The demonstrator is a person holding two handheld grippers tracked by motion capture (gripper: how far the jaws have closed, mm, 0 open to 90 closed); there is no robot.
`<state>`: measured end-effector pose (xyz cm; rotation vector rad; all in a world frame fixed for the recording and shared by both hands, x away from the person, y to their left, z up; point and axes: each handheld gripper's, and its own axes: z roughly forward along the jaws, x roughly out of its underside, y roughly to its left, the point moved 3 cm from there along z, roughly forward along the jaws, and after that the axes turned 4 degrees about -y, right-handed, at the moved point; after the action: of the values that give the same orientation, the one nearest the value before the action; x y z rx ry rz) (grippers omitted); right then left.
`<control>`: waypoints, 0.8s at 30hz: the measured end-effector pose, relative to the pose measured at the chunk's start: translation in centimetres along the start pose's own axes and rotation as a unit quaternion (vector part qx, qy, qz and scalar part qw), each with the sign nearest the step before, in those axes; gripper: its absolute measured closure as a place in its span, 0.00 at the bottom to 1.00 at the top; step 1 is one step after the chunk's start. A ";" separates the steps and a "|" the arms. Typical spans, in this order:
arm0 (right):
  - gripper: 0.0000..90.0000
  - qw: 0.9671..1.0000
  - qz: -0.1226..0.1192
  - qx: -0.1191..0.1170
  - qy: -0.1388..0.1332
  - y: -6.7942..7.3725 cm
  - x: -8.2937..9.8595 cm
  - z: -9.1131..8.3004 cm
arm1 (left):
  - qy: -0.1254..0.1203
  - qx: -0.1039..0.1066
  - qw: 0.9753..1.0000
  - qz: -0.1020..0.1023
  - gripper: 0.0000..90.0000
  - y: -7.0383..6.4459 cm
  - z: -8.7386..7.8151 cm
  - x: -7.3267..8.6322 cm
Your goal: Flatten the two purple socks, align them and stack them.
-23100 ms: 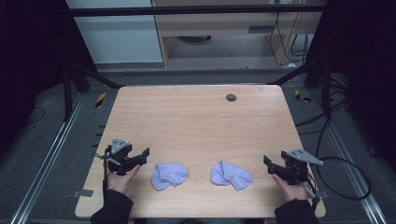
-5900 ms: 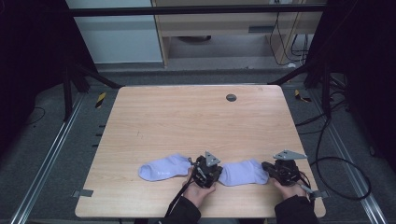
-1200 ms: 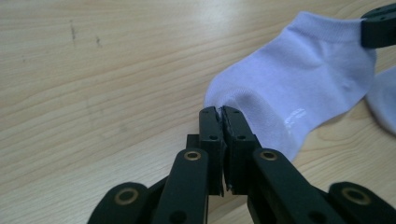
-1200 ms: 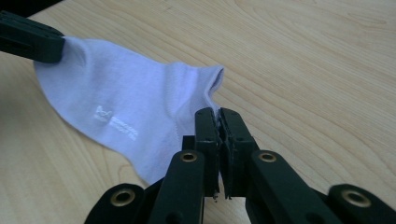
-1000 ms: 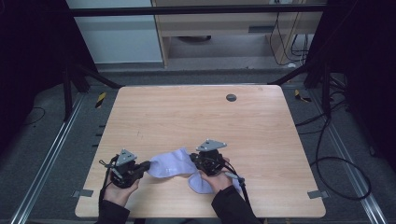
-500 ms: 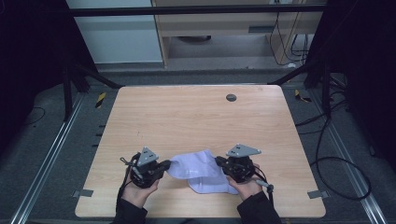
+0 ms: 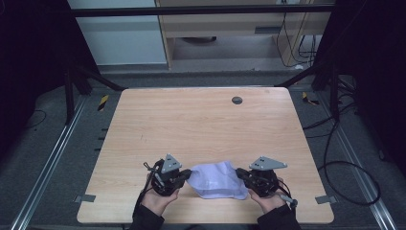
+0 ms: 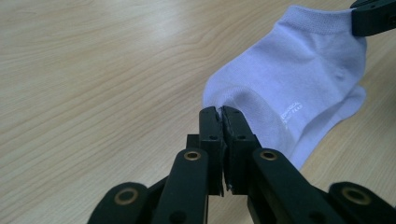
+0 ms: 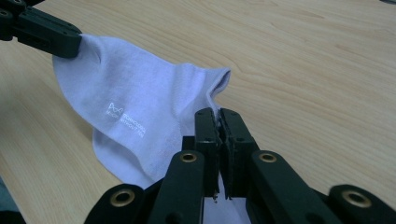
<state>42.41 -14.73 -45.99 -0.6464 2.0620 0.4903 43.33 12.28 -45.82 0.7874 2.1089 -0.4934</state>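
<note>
Pale lilac knit socks (image 7: 216,179), soft and ribbed at the cuff, hang stretched near the front edge of the bare wood-grain desk (image 7: 201,124), left tongs (image 7: 184,176) and right tongs (image 7: 241,175) each clamped on an end.

Right gripper view. The right gripper (image 9: 218,114), its two black jaws pressed together, pinched the edge of a pale lilac fabric ankle sock (image 9: 135,112) bearing a small white printed logo. The sock was stretched between this gripper and the left gripper (image 9: 70,44), a black gripper at the upper left whose tip clamped the sock's far corner. Below lay the light wood-grain desk (image 9: 303,70), with a lower layer of sock draped towards it.
</note>
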 end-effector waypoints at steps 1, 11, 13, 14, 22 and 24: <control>0.97 1.000 0.000 0.002 -0.001 0.0 0.1 -0.2 | 0.003 0.002 1.000 -0.001 0.96 -0.1 0.3 0.1; 0.97 1.000 0.000 0.002 0.024 -0.2 1.6 -0.2 | 0.019 0.011 1.000 0.006 0.96 -0.8 1.6 0.9; 0.97 1.000 -0.001 0.003 0.026 -0.4 1.8 -0.3 | 0.019 0.013 1.000 0.007 0.96 -0.8 1.7 1.0; 0.97 1.000 0.001 0.002 0.026 -0.4 1.9 -0.4 | 0.020 0.014 1.000 0.008 0.96 -0.8 1.8 1.2; 0.96 0.999 0.009 0.006 0.044 -1.0 2.9 -0.2 | 0.034 0.012 0.999 0.015 0.96 -1.2 2.9 1.8; 0.96 0.999 0.010 0.007 0.048 -1.1 3.0 0.0 | 0.038 0.011 0.999 0.016 0.96 -1.3 3.1 2.0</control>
<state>41.69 -16.42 -48.68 -0.6533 2.1625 0.4640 43.26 10.29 -49.18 0.8639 2.1613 -0.4773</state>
